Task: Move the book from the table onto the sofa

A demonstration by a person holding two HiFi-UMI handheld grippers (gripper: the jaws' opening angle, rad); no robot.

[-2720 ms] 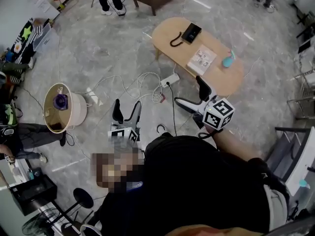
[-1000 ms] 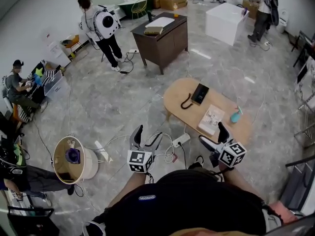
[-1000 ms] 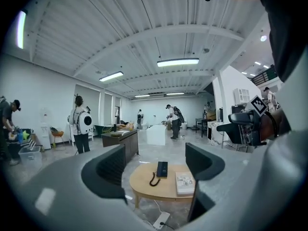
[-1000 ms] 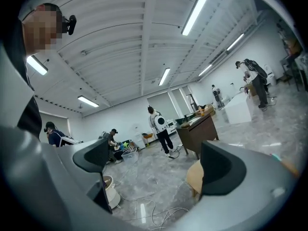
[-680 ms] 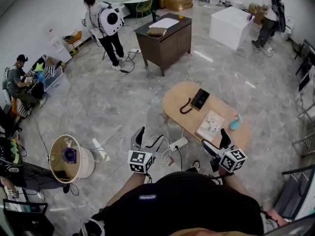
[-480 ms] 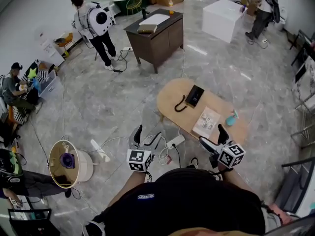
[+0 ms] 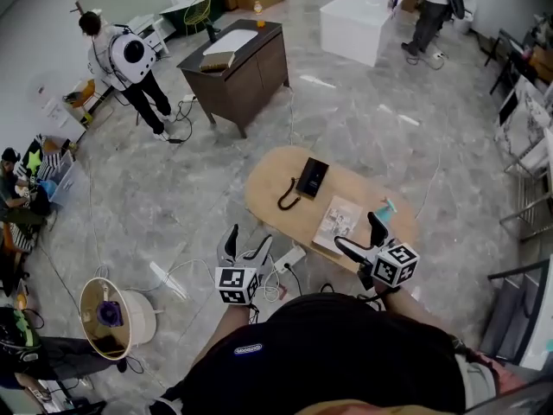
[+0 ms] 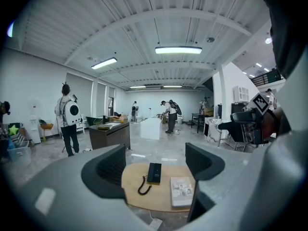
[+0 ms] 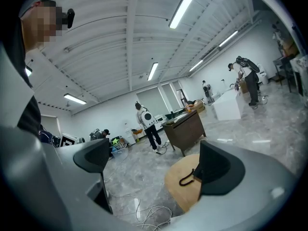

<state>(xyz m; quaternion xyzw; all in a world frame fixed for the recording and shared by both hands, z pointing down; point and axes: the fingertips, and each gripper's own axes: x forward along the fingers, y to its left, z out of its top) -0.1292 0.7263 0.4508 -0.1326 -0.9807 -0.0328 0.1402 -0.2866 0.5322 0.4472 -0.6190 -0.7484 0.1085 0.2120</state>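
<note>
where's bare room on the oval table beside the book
In the head view the table is bare at its left end, left of the phone and cord, and along the far edge between phone and teal object. The right is crowded: book and teal object lie close together there.

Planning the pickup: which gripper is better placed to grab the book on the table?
Right. The right gripper, open, appears close beside the book; the left gripper, also open, is farther off, beyond the table.
</note>
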